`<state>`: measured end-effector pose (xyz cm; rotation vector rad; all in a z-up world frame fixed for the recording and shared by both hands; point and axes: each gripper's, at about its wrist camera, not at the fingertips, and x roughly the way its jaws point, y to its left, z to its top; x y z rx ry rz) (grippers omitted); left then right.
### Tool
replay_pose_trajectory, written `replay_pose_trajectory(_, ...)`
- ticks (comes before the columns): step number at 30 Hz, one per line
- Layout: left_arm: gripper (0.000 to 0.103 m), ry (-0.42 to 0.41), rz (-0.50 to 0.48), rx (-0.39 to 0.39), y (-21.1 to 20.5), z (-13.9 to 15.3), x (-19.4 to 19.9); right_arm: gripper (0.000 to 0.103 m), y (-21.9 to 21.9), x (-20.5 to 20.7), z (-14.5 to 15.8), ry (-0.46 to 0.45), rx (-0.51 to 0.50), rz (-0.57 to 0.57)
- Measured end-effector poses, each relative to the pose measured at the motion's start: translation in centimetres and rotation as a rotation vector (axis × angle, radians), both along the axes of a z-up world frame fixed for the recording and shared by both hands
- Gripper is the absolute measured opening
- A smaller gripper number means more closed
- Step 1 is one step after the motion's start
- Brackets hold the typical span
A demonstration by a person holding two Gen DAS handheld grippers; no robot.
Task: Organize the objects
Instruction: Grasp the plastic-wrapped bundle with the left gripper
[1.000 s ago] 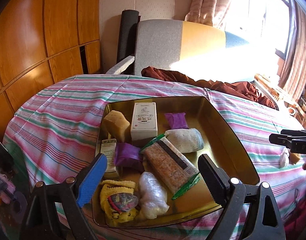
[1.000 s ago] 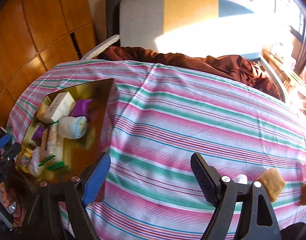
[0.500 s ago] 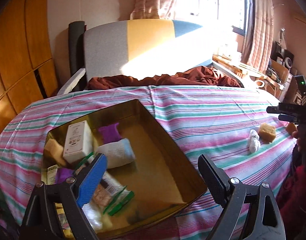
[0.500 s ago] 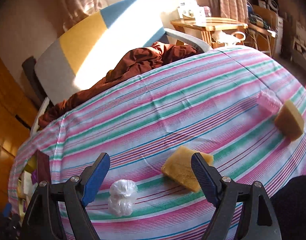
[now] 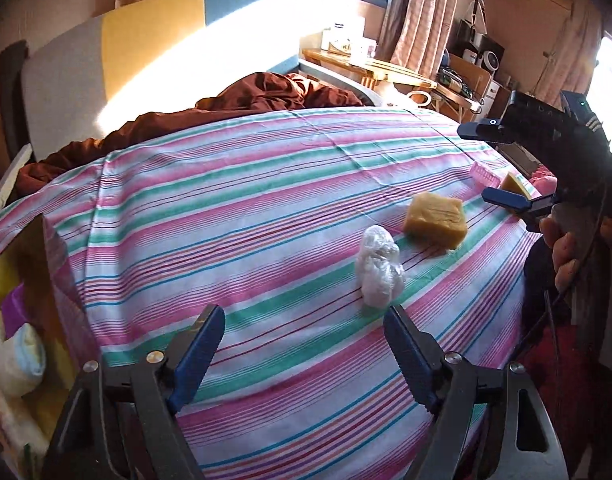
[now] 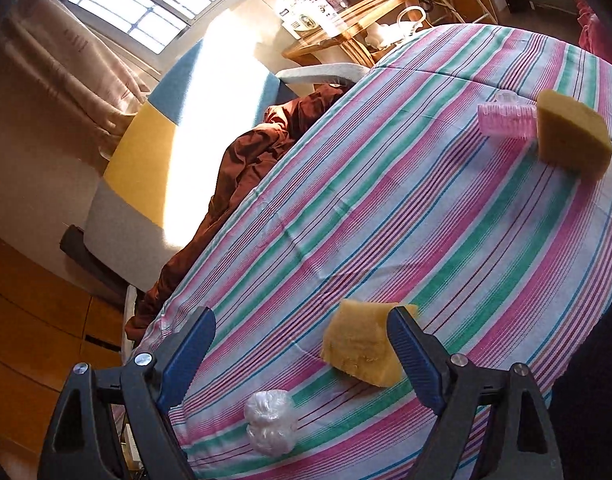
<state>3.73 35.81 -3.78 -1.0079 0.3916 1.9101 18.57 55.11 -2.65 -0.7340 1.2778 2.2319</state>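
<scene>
Your left gripper [image 5: 303, 350] hangs over the striped cloth [image 5: 233, 216] with its jaws closing, but nothing sits between them. The plastic wad [image 5: 379, 267] lies on the cloth just beyond the right finger's tip, not touched by either pad. Just past the wad rests a yellow sponge [image 5: 436, 219], near it but apart. At the left edge of this view you can see the gold tray [image 5: 45, 264], its wall standing up from the cloth, with a rolled white cloth [image 5: 19, 360] inside it.

Your right gripper [image 6: 301, 354] is released and its jaws are opening. The same sponge [image 6: 360, 346] lies on the cloth ahead of it, close against the right finger; whether the pad touches it, you cannot tell from this angle, and the left finger is well clear of it. The wad [image 6: 270, 422] lies low between the two fingers in this view, apart from both.

Farther off, toward the table's far side, a second sponge [image 6: 572, 136] lies touching a pink roller [image 6: 506, 119].

In the left view your right hand [image 5: 566, 248] holds the right gripper's body at the cloth's right edge. A brown blanket [image 5: 233, 100] is bunched behind the table.
</scene>
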Motion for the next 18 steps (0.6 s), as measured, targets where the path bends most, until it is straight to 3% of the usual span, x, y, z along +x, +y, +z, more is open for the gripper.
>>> replay_pose_trajectory(5, 0.079, -0.060, -0.046, 0.005, 4.5, -1.1, 0.5, 0.089, 0.0, -0.1, -0.5, -0.013, -0.016, 0.006)
replay_pose_trajectory(9, 0.078, -0.059, -0.053, -0.017, 7.7, -2.2, 0.3, 0.089, -0.1, -0.2, -0.7, -0.030, -0.014, 0.008)
replay_pose_trajectory(11, 0.073, -0.061, -0.052, -0.036, 9.0, -3.0, -0.2, 0.089, -0.2, -0.4, -0.8, -0.048, -0.012, 0.008)
replay_pose_trajectory(12, 0.062, -0.071, -0.049, -0.052, 9.6, -3.6, -0.5, 0.089, -0.2, -0.4, -0.9, -0.059, -0.010, 0.006)
replay_pose_trajectory(13, 0.042, -0.085, -0.048, -0.073, 10.1, -4.3, -0.9, 0.089, -0.2, -0.4, -1.0, -0.068, -0.009, 0.003)
replay_pose_trajectory(14, 0.034, -0.099, -0.047, -0.091, 10.2, -5.0, -1.3, 0.089, -0.2, -0.4, -1.0, -0.079, -0.006, -0.003)
replay_pose_trajectory(18, 0.034, -0.079, -0.054, -0.040, 8.2, -5.2, -1.1, 0.089, -0.1, -1.0, -1.8, -0.216, 0.020, -0.036)
